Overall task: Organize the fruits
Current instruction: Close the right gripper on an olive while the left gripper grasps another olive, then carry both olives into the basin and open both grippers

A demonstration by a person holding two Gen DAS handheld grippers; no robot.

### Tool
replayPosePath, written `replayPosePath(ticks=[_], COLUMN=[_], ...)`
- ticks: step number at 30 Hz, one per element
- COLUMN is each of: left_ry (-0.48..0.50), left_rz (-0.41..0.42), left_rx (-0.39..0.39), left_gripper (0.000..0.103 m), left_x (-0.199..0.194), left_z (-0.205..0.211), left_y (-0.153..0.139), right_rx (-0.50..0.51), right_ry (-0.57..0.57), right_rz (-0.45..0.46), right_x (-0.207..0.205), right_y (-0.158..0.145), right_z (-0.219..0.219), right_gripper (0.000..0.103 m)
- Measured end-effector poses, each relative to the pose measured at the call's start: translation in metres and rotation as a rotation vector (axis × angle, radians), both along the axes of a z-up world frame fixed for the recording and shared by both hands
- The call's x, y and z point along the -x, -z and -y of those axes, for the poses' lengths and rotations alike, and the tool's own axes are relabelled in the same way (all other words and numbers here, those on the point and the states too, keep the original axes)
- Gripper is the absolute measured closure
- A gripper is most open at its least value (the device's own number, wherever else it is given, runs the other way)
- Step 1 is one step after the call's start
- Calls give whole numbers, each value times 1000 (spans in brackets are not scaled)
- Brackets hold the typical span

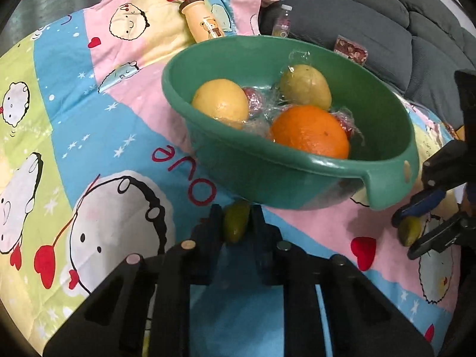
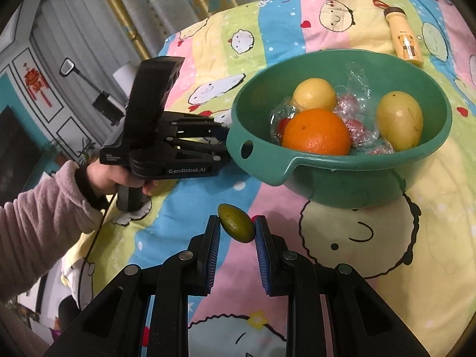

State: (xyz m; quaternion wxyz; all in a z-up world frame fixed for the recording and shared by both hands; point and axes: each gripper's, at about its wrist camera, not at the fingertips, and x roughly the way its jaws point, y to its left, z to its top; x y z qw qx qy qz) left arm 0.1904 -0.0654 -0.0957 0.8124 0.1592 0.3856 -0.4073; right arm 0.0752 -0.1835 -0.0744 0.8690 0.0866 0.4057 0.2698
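The left gripper (image 1: pixel 236 223), marked "GenRobot.AI" on its side, is pinching a small green fruit (image 1: pixel 235 223) just before the green basin (image 1: pixel 383 190). The right gripper (image 2: pixel 238 227) is clamping another small green fruit (image 2: pixel 237 222); beyond it the basin is holding an orange (image 2: pixel 316 131) above a quilt (image 1: pixel 98 136) reading "ove".

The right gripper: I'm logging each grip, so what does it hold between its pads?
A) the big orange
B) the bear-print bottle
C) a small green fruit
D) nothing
C: the right gripper is shut on a small green fruit, held above the quilt in front of the green basin; the orange lies in the basin and the bottle on the quilt.
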Motion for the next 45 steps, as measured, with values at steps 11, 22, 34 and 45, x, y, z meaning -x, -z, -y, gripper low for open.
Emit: replayPosePath(ticks=[11,22,34,45], left_ry=[-228,-423,-445,-405], left_rz=[-70,-55,44,36], left_rx=[57,134,162,125], left_gripper=[84,84,84,83], left_x=[30,80,83,51], left_z=[-12,-24,4,51], left_y=[-4,-46,-103,-100], right_rx=[-19,-56,-58,13], right_ry=[-3,-25,77,179], right_rz=[6,52,170,154], right_x=[3,16,14,-28], right_y=[-6,-26,-70,-66], right_z=[0,-2,33,62], right_gripper=[78,78,78,77])
